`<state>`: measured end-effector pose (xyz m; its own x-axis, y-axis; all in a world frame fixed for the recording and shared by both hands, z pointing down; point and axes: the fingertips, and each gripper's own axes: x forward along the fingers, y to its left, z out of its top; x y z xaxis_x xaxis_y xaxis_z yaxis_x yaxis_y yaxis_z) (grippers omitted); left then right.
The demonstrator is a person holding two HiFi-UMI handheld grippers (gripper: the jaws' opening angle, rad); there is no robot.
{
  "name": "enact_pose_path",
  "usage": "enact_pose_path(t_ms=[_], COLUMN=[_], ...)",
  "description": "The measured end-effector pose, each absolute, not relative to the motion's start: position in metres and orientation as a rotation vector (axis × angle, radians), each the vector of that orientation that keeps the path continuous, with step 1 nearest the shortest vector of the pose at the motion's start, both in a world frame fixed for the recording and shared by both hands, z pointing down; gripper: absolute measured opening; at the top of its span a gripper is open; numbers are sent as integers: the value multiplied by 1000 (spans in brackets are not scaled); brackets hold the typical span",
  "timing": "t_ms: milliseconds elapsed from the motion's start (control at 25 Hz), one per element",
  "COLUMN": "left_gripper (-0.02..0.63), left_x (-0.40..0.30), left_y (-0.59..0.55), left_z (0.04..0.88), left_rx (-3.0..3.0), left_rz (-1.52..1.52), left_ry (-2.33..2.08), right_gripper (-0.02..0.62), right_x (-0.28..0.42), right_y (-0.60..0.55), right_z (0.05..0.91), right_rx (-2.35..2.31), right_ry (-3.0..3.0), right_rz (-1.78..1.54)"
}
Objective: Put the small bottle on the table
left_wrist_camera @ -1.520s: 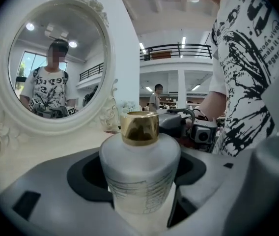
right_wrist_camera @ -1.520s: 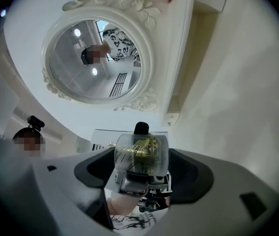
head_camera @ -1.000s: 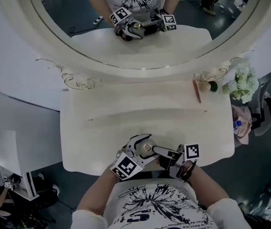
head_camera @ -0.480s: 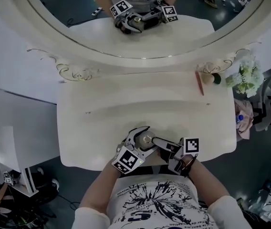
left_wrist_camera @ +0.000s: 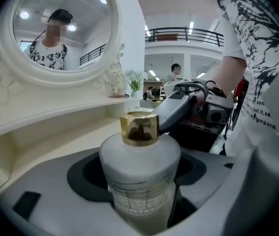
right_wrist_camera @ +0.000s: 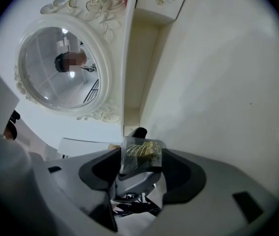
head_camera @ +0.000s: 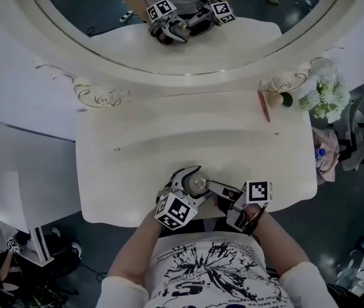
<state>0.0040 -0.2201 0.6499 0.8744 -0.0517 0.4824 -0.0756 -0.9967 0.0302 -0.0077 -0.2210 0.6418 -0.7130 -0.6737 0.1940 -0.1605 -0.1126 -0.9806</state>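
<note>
The small bottle is white with a gold cap and stands upright over the front edge of the white vanity table. My left gripper is shut on its body. From the right, my right gripper reaches to the cap. In the right gripper view the cap sits between the jaws, which are closing, and both pads meet its sides. One right finger shows behind the cap in the left gripper view.
A large oval mirror with a carved frame rises behind the table. At the back right lie a red pencil-like stick and a small round item, next to white flowers. A raised shelf runs along the back.
Both grippers stay together at the table's front edge with the bottle between them. The right gripper's fingers have drawn closer to the cap. The head view has shifted a little.
</note>
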Motion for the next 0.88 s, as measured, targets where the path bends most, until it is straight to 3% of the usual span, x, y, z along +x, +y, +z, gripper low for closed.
enact_pose_path(t_ms=[480,880], left_gripper=[350,350], left_x=[-1,-33], left_y=[-219,-219], left_z=[644,593], left_rx=[2979,3056], left_rz=[761,677], left_ry=[-149,-305], right_gripper=[251,57], right_x=[-12,-2], right_y=[-215,-217], right_z=[642,578], right_rx=[-1025,-1066], right_ry=[1787,1923], right_rz=[-1911,-1678])
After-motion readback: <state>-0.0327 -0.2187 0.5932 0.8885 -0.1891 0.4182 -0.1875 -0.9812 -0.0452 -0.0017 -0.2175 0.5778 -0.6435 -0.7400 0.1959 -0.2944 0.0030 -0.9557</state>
